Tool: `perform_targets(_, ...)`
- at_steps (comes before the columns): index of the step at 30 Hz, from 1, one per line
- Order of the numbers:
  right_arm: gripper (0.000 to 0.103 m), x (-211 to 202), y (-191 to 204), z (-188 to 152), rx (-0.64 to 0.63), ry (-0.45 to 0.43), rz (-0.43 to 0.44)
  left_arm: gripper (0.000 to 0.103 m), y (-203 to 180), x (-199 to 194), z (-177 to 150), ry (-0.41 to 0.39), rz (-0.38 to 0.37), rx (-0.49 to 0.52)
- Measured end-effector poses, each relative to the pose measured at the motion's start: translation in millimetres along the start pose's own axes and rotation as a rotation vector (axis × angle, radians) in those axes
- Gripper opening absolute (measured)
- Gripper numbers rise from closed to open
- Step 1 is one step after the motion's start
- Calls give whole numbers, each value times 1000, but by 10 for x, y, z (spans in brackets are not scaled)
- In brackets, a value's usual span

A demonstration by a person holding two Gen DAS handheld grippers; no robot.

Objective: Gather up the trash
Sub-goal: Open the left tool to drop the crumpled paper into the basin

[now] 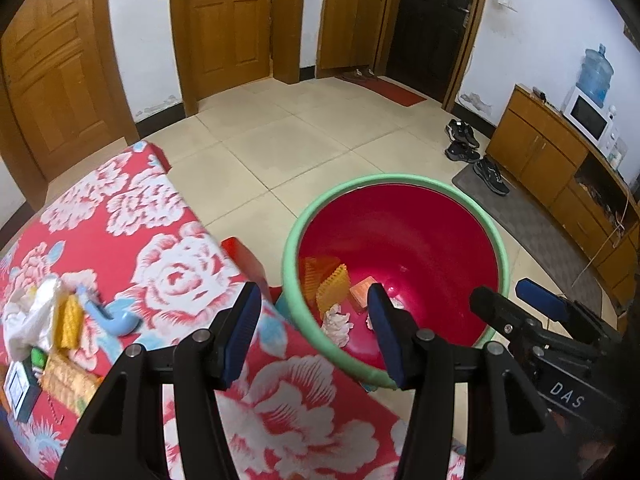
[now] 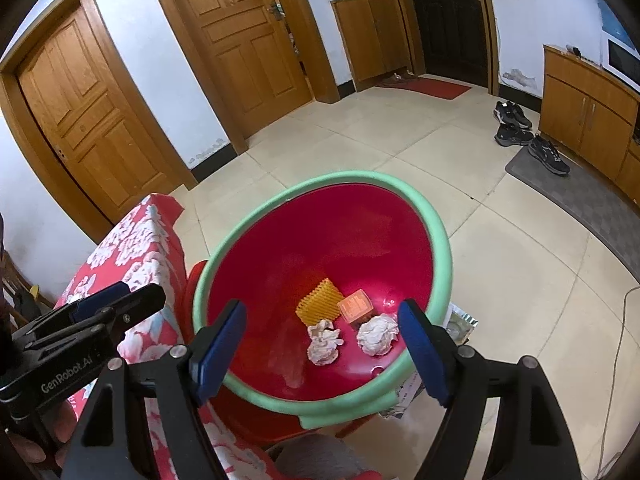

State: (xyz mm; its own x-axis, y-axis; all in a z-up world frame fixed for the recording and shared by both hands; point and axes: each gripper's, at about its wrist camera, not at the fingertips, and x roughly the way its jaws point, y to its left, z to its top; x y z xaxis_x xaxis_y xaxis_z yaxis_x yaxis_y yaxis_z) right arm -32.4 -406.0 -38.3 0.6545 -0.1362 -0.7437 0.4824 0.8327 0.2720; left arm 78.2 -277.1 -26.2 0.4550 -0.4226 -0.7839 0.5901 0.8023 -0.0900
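1. Floral red cloth (image 1: 120, 236) covers the table on the left of the left wrist view, and the uncollected clutter sits at its 9 o'clock edge: a white crumpled bag (image 1: 28, 316), a yellow ribbed wrapper (image 1: 71, 322), a pale blue hook-shaped piece (image 1: 120, 320) and a small boxed item (image 1: 18, 388). They lie together, well apart from the bin, so each presumably needs its own trip.

2. Moving right, the left gripper (image 1: 312, 332) hangs over the seam between table edge and bin rim. Its jaws stand about half open with nothing between the pads, which I judge suits a hand heading for another piece.

3. Next comes the red basin (image 2: 320, 240) with its green foam rim, serving as the trash bin. It stands just beside the table's edge, seemingly propped on a red stool, so trash can be dropped in with a short reach.

4. Inside, near 6 o'clock of the bowl, lie a yellow ribbed piece (image 2: 319, 300), an orange packet (image 2: 356, 306) and two crumpled tissue balls (image 2: 323, 342), (image 2: 378, 334), clustered where the sloping wall lets them slide.

5. Furthest right, the right gripper (image 2: 322, 354) points down into the basin, jaws spread wide and empty, straddling the tissues without touching them, a pose that fits a drop.
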Motion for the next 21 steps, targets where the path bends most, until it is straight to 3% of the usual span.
perform_targets(21, 82, -235, 750, -95, -97, -6, 120, 55, 815, -666, -301, -72, 109, -152)
